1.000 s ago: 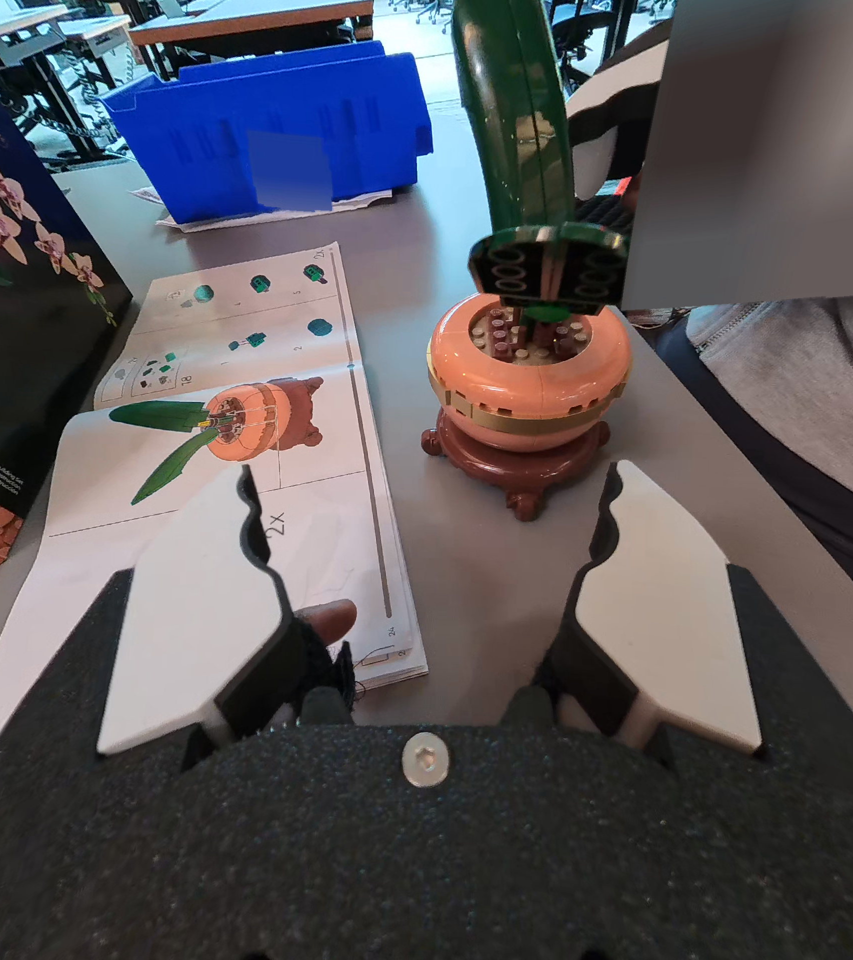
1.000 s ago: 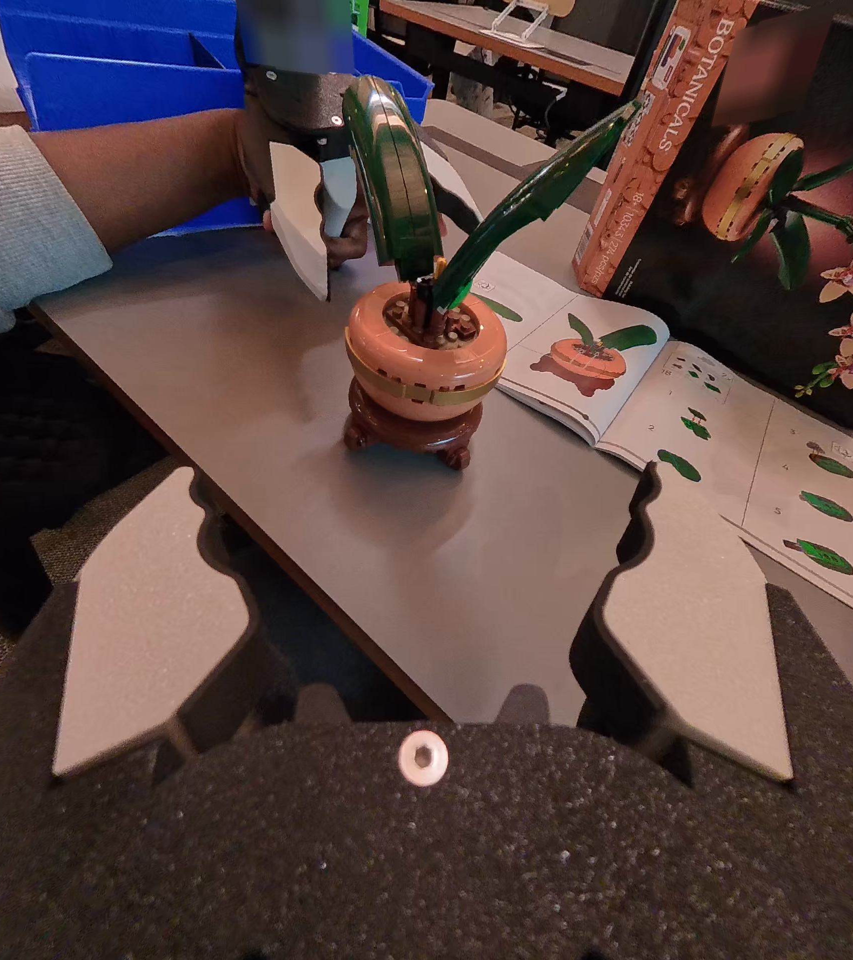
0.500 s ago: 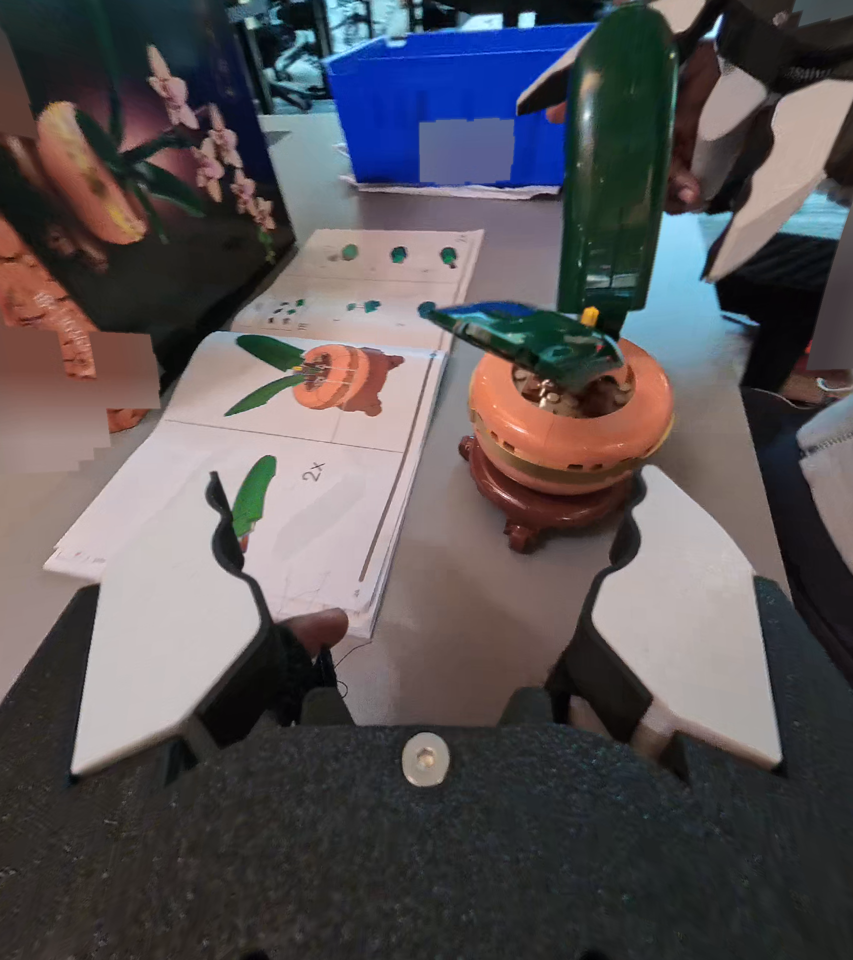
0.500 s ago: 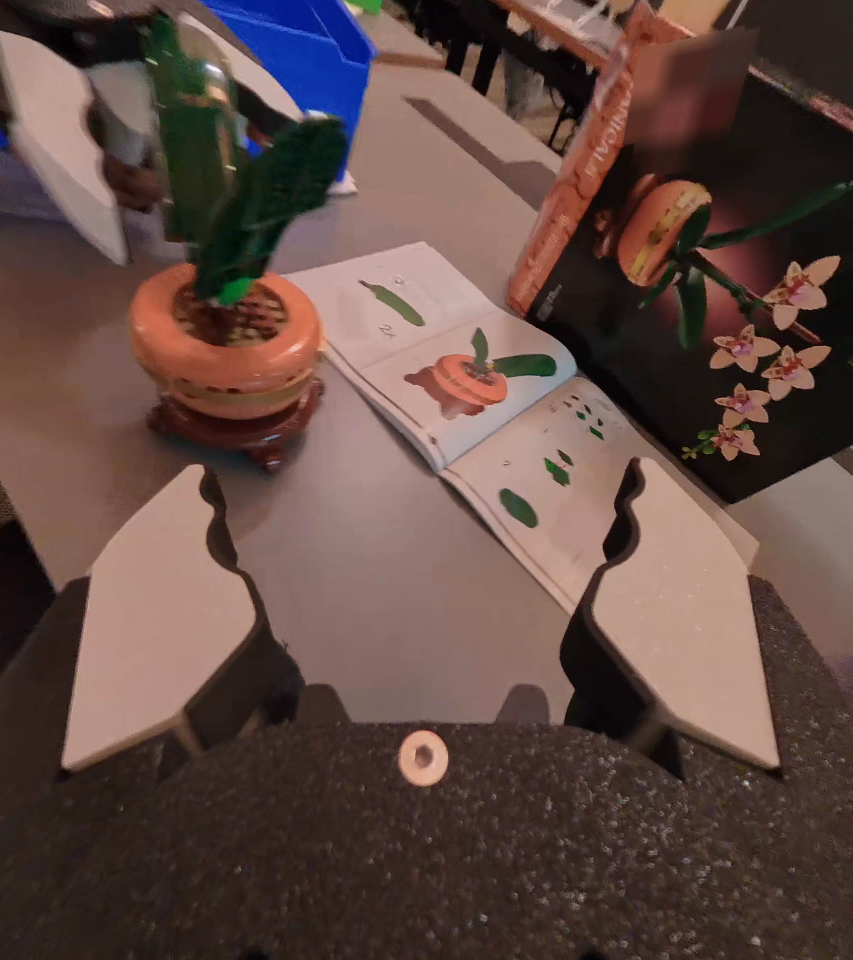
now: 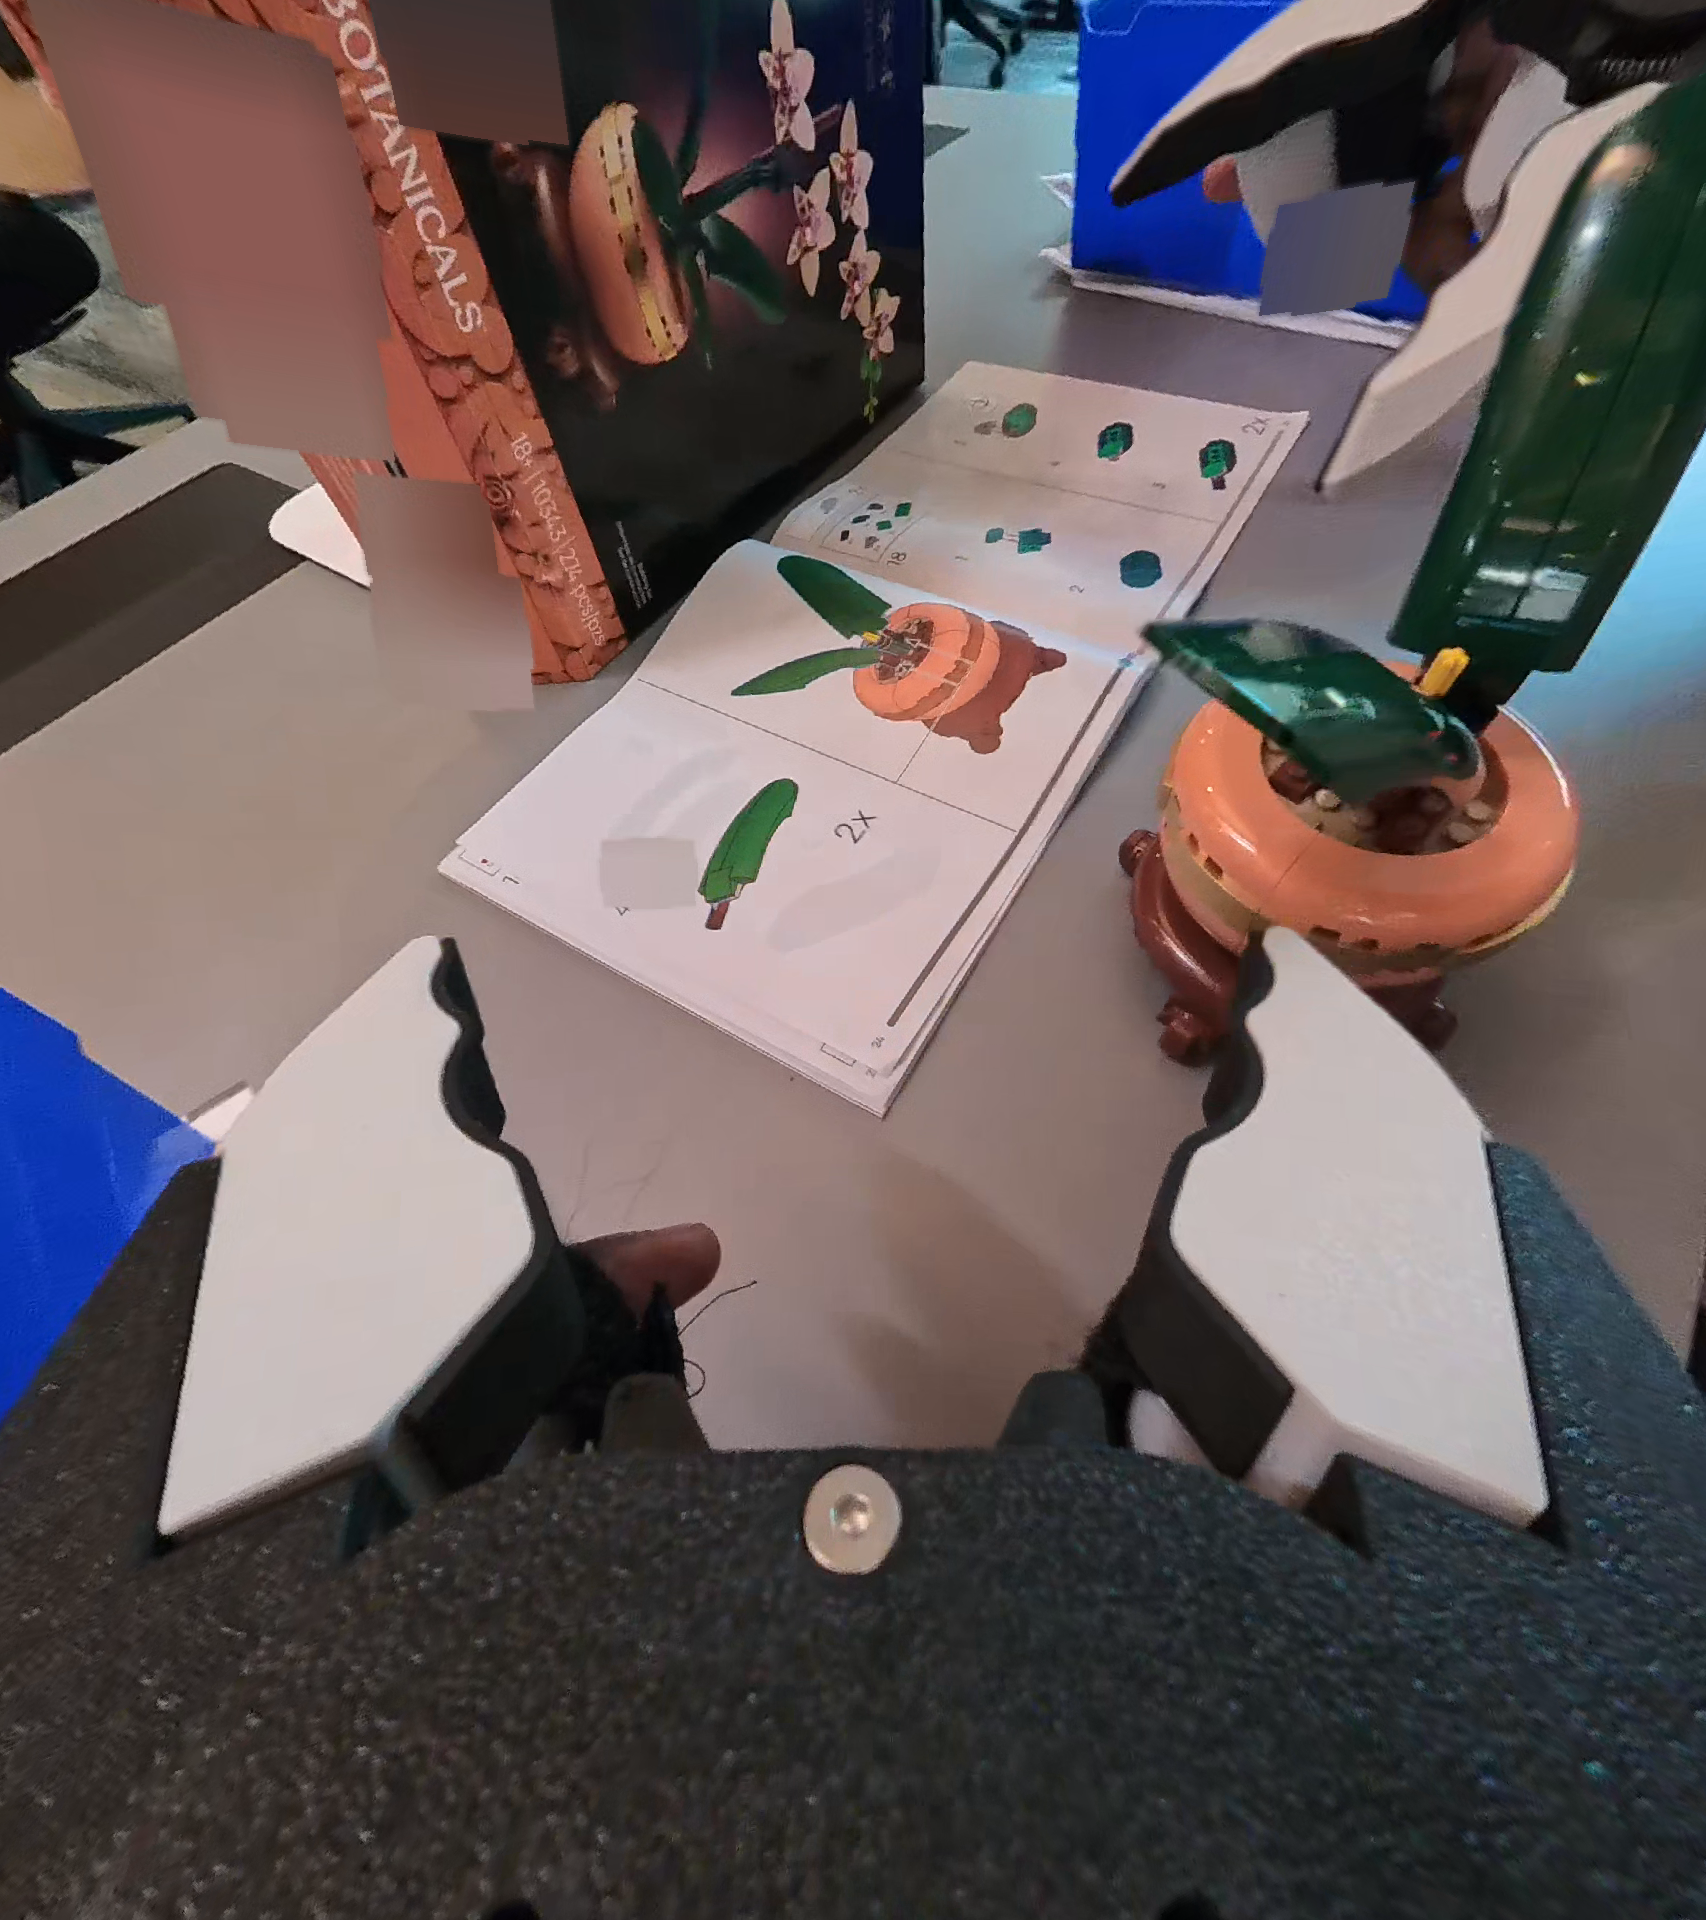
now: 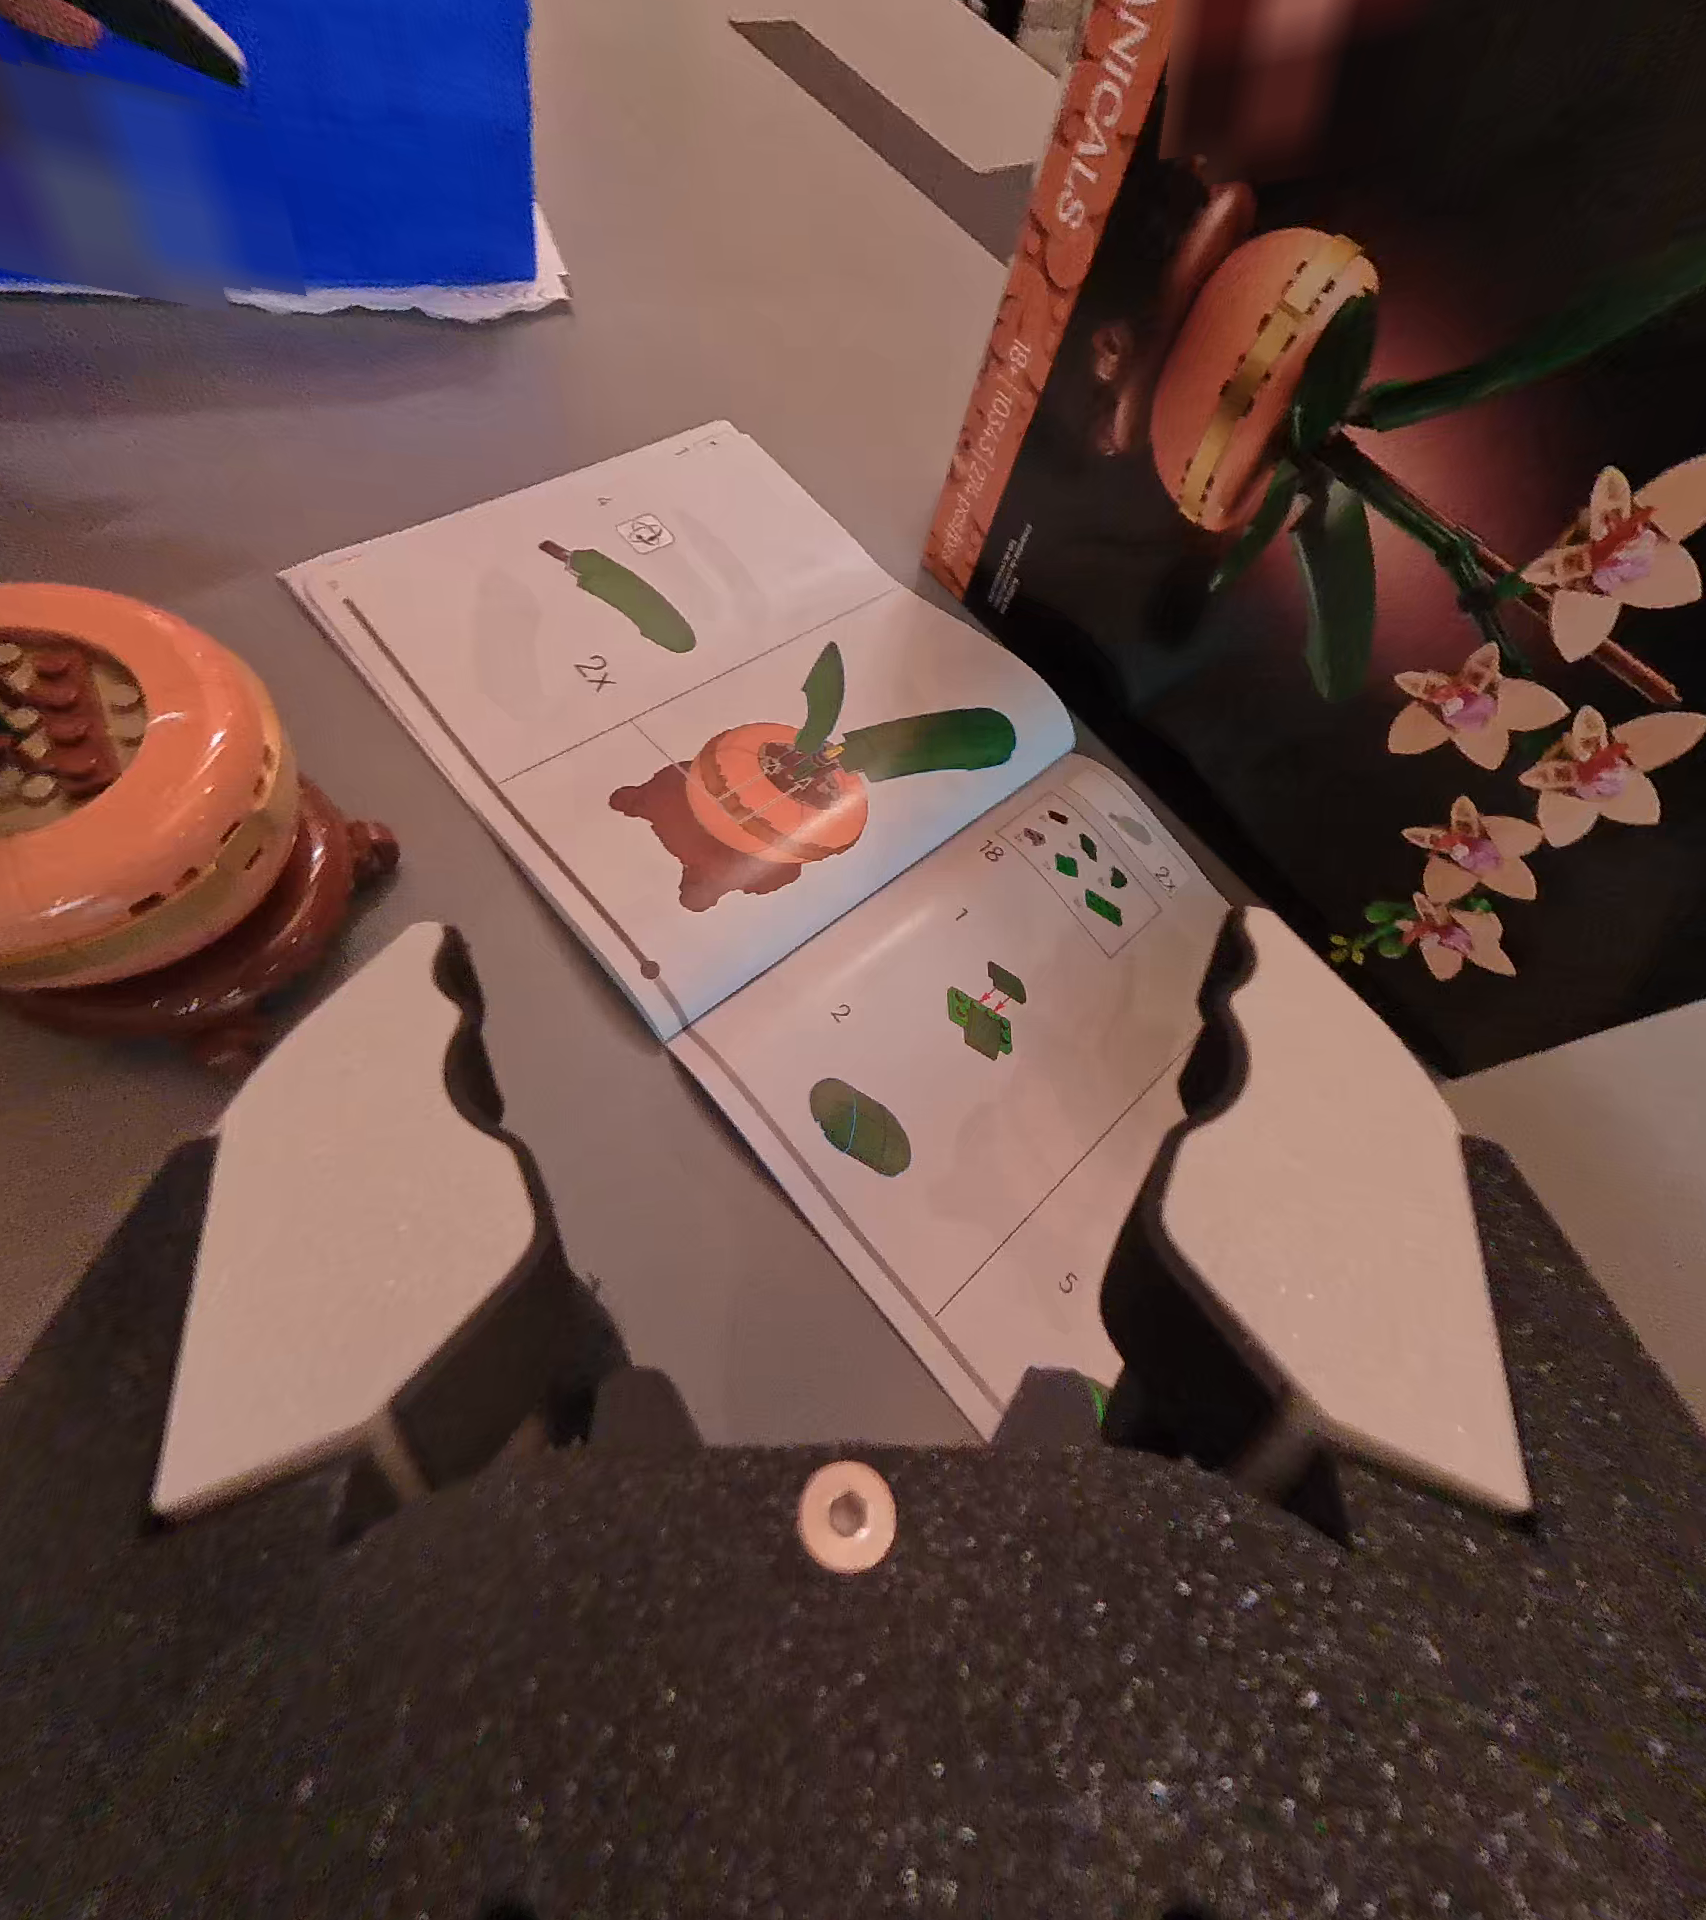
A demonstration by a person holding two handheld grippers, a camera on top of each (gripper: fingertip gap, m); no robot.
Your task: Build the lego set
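Both grippers' fingers stand wide and empty: the pot [image 5: 1368, 831] with 2 leaves sits on the desk [image 5: 205, 852] at 1 o'clock of the left gripper [image 5: 854, 1049], at 10 o'clock of the right gripper [image 6: 844, 1039], about equally near both.

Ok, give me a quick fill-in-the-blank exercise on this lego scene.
1. The instruction booklet lies ____ on the table.
2. The flowerpot holds ____ green leaves.
3. Both the left tool and the right tool are ____.

Missing words: open; two; open
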